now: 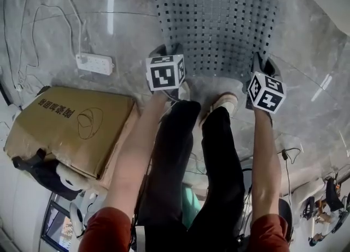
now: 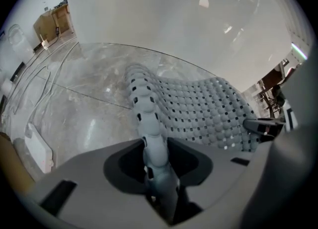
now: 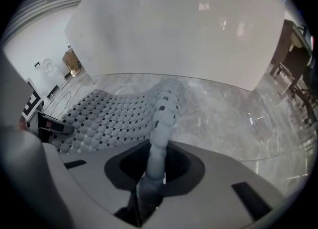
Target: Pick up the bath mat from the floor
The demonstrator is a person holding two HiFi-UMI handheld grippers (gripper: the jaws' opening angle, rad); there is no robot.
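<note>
1. We hold the bath mat, a grey rubbery sheet of bumps pierced with small square holes, by the two corners of its near edge, just ahead of our shoes.
2. The left gripper has its jaws closed tight on the mat's left edge, which runs up out of the jaws as a knobbly ridge.
3. The right gripper is clamped the same way on the right edge.
4. Between the two grips the mat sags in a shallow curve; its far end lies down on the floor.
5. The floor is polished grey marbled stone, glossy enough to show streaks of ceiling light.
6. A plain white wall rises just beyond the mat.
7. To our left a white power strip lies on the stone with thin white cables trailing from it.
8. A brown cardboard box sits nearer us on that side.
9. Dark wooden furniture stands at the right gripper view's far right.
</note>
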